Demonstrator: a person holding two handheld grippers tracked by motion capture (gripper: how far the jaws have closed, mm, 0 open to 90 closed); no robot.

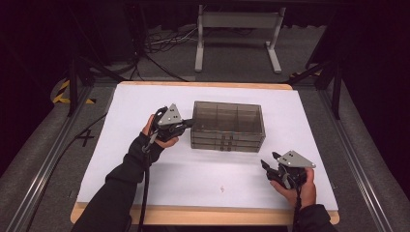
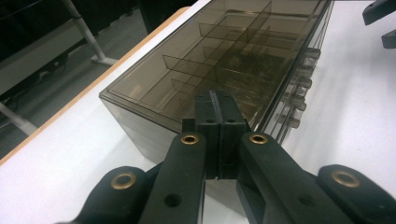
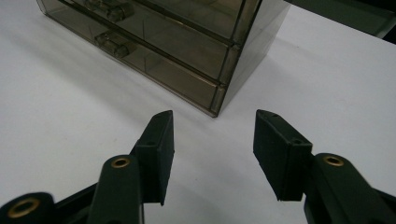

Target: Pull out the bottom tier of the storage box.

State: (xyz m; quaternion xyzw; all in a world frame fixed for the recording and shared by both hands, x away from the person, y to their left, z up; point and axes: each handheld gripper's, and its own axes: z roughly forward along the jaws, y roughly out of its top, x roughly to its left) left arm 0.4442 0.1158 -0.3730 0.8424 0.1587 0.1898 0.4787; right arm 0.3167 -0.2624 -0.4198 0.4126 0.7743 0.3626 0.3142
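- While the left gripper (image 1: 186, 124) rests at the left end of the smoky clear drawer box (image 1: 228, 126), its fingers (image 2: 218, 122) press flat together with no gap and nothing between them; their tips lie on or just over the box's top left edge, though contact cannot be confirmed.
- The right gripper (image 1: 267, 166) hovers over the bare white counter (image 1: 203, 179), in front of and right of the box and well apart from it; its fingers (image 3: 159, 140) stand wide open and hold nothing.
- The drawer box sits in the middle of the counter, its stacked drawers and their small clear handles (image 1: 226, 144) facing the person.
- In the left gripper view, dividers show through the tinted lid, yet what lies in the compartments is too murky to tell; that gripper's own body covers the box's near corner.
- In the right gripper view, the box (image 3: 196, 42) is cut off at the top edge, leaving its lower drawers and front right corner.
- Broad open counter lies on every side of the box, most of it in front; the wooden counter edge (image 1: 203, 215) runs just behind the right hand (image 1: 300, 191).
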